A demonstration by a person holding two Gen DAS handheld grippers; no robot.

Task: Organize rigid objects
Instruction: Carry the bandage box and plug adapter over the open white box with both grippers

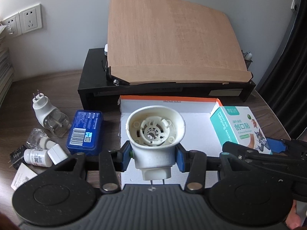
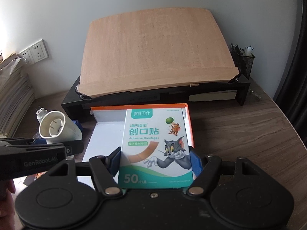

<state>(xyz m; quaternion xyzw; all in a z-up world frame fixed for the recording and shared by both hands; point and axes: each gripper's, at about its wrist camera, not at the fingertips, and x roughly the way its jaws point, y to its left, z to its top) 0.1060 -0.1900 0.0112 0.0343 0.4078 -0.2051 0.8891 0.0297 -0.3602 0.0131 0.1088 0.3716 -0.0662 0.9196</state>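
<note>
Each fisheye rides low on its own gripper, angled steeply down over the desk [image 1: 57, 88] toward its back edge. Both views closely share the white tray [image 1: 191, 118] and tilted wooden board [image 2: 153, 53].

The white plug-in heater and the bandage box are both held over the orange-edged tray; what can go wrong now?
1. The left gripper pinches only the narrow neck of the white plug-in heater; its wide head might tip out.
2. The right gripper holds the bandage box close beside the left one, so they may collide over the tray.
</note>
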